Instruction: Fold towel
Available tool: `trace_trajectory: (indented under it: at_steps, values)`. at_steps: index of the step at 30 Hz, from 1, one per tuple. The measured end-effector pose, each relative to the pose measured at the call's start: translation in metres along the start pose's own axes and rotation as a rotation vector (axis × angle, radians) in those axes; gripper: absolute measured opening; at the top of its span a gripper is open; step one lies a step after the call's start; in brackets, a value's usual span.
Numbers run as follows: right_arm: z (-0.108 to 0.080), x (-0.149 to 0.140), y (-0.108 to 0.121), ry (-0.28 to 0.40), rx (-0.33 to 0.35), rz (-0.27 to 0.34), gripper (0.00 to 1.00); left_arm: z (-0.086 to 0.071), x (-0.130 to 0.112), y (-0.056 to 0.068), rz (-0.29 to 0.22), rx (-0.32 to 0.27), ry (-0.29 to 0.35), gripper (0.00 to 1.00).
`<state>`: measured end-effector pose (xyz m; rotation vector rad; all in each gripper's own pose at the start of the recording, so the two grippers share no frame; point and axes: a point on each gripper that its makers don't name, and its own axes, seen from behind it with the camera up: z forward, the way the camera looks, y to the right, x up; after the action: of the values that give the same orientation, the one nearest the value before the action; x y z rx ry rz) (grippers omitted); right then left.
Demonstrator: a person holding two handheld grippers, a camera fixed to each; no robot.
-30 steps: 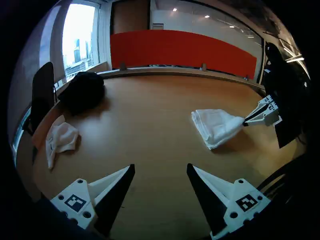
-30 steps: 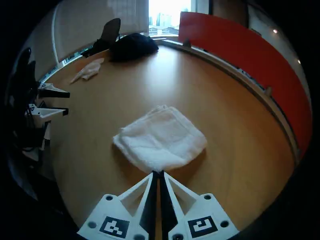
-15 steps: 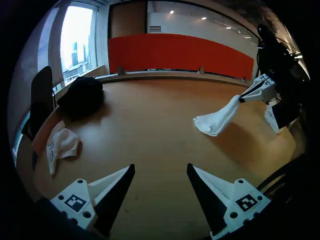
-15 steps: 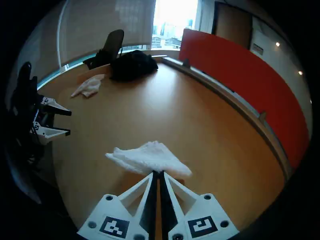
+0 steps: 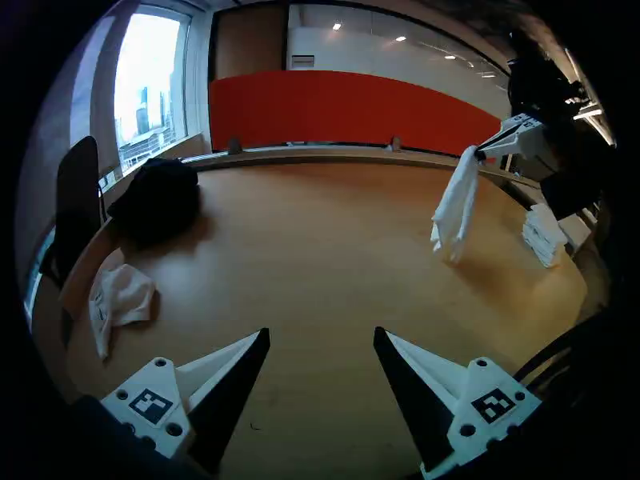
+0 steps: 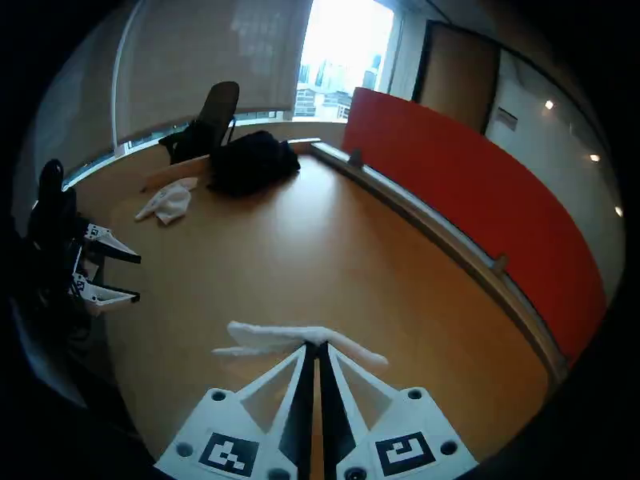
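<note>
A white towel (image 5: 454, 204) hangs limp in the air above the right side of the round wooden table (image 5: 320, 240), pinched by one corner in my right gripper (image 5: 480, 150). In the right gripper view that gripper (image 6: 318, 346) is shut on the towel (image 6: 280, 336), which spreads out flat just past the fingertips. My left gripper (image 5: 320, 332) stands open low over the near part of the table with nothing between its fingers. It also appears far left in the right gripper view (image 6: 138, 278), still open.
A stack of folded white towels (image 5: 544, 234) lies at the table's right edge. A crumpled white towel (image 5: 120, 296) (image 6: 164, 204) lies at the left, next to a black bag (image 5: 156, 196) (image 6: 248, 160) and a chair (image 5: 76, 200). A red partition (image 5: 352, 108) lines the far side.
My right gripper has lifted the towel off the table; the folded towel has come undone and now hangs from one corner. The left gripper has stayed still and open.
</note>
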<state>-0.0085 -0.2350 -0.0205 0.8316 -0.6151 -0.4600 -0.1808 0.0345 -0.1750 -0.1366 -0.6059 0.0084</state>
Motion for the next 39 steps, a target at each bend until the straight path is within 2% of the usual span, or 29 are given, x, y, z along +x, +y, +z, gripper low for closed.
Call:
trace_trajectory:
  at_steps: [8, 17, 32, 39]
  values:
    - [-0.014, -0.002, 0.017, 0.005, -0.029, 0.023, 0.04, 0.002, 0.005, 0.005, 0.002, -0.015, 0.004, 0.96]
    - [-0.036, -0.006, 0.048, 0.007, -0.064, 0.045, 0.04, 0.005, 0.01, 0.01, -0.01, -0.023, 0.005, 0.97]
    - [-0.082, -0.029, 0.1, -0.008, -0.104, 0.092, 0.04, 0.01, 0.015, 0.013, -0.008, -0.016, -0.003, 0.96]
    - [-0.106, -0.044, 0.127, -0.028, -0.136, 0.095, 0.04, 0.012, 0.018, 0.014, 0.002, -0.013, -0.005, 0.97]
